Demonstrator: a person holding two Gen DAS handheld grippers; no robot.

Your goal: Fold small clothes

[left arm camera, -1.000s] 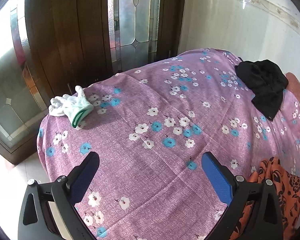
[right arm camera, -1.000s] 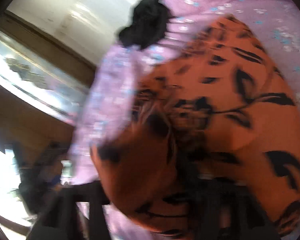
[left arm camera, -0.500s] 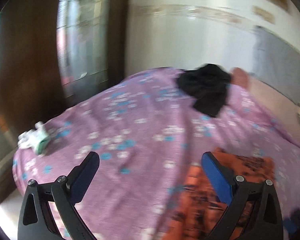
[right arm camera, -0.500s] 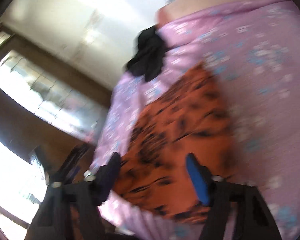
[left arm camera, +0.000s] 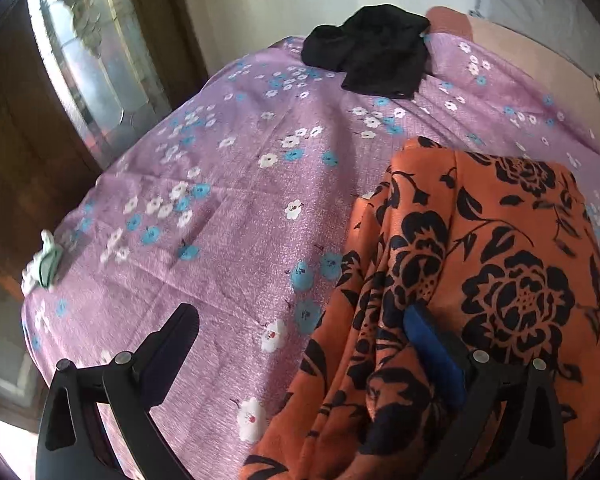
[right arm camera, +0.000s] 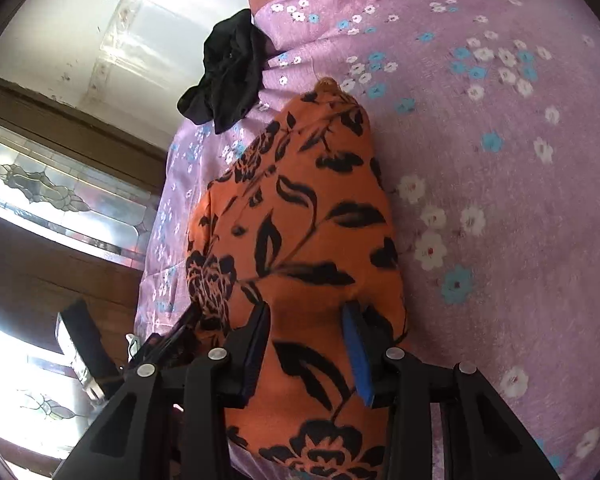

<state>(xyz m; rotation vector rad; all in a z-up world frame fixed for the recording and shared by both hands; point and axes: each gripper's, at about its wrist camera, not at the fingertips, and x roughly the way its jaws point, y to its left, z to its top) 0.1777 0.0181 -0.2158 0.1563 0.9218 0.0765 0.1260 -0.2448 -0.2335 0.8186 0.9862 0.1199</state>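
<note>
Both grippers hung spread and empty, left gripper (left arm camera: 300, 338) straddling the orange cloth's (left arm camera: 480, 264) 9 o'clock edge, right gripper (right arm camera: 306, 332) over it, so I'd pinch just one layer.

The bed sheet (left arm camera: 228, 216) is purple with white and blue flowers. The cloth (left arm camera: 500, 280) is orange with big black flowers and leaves. Near the far edge lies a plain black garment (left arm camera: 376, 56). A white-and-green sock (left arm camera: 46, 266) sits at the left edge.

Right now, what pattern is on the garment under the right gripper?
Orange garment with black flowers and leaves; clearest in the right wrist view.
</note>
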